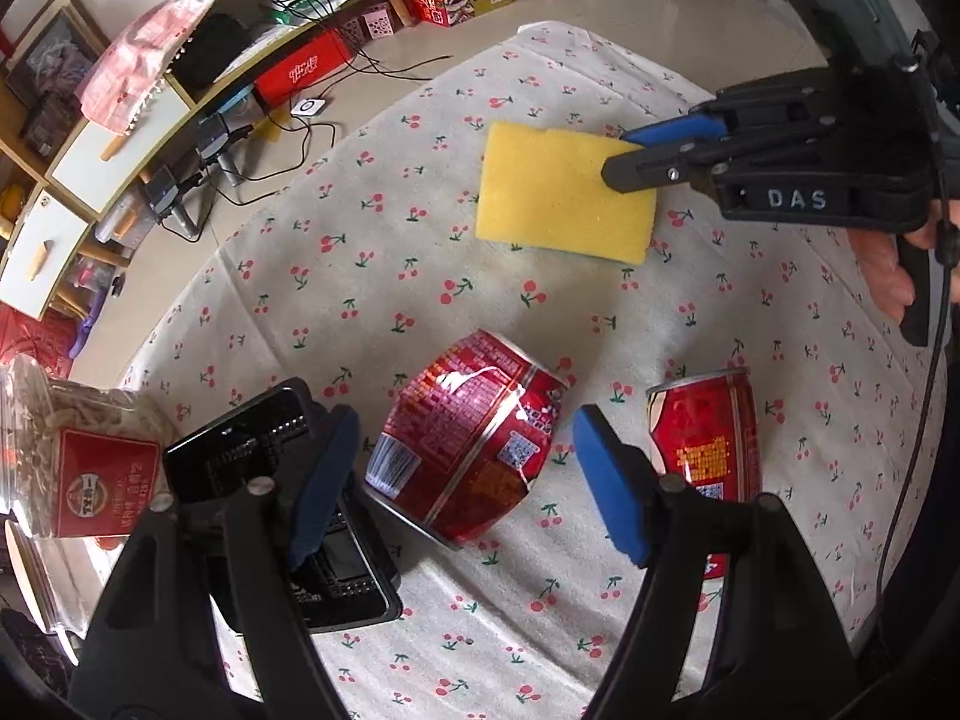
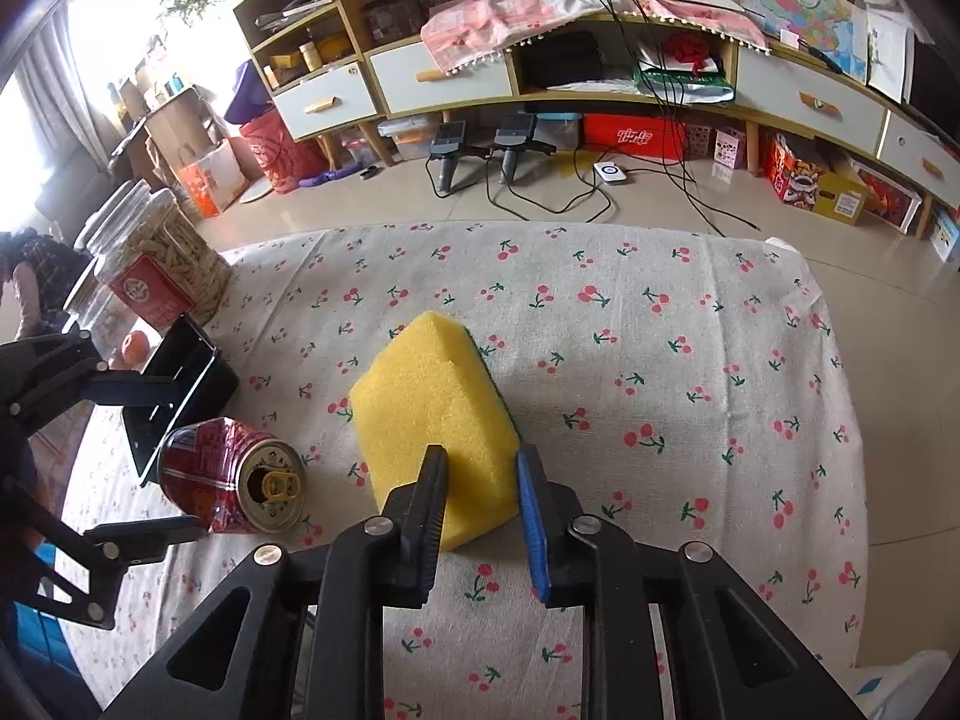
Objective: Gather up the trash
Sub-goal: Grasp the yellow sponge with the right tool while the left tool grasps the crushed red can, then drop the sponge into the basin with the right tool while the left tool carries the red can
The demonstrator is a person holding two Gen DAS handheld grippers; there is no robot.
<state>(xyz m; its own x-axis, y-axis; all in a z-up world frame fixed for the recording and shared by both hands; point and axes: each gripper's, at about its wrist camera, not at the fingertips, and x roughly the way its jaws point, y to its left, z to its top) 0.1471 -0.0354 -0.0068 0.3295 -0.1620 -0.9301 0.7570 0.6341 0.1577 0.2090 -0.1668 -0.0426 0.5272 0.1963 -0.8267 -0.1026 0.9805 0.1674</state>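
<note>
A yellow sponge (image 2: 435, 420) with a thin green scouring layer along one face was pinched at its near edge between the narrowed fingers of the right gripper (image 2: 480, 516), its body tilted up off the cherry-print tablecloth (image 2: 690, 360) and bent slightly under the squeeze. From the left wrist view the sponge (image 1: 564, 192) showed as a flat, porous yellow slab held at one corner by the right gripper (image 1: 624, 153), with its far end near the cloth.

Closer to the left gripper (image 1: 462, 480), a dented red drink can (image 1: 468, 432) lay on its side on the cloth, its opened pull-tab end (image 2: 276, 489) facing the right camera. The left gripper's blue-padded fingers (image 1: 612, 486) stood spread wide to either side of that can, not pressing it. A second red can (image 1: 705, 426) lay just beside it, partly hidden by one finger.

A black plastic tray (image 1: 336, 564) sat near the table's edge, and beyond it a clear jar (image 2: 162, 264) with a red label.
</note>
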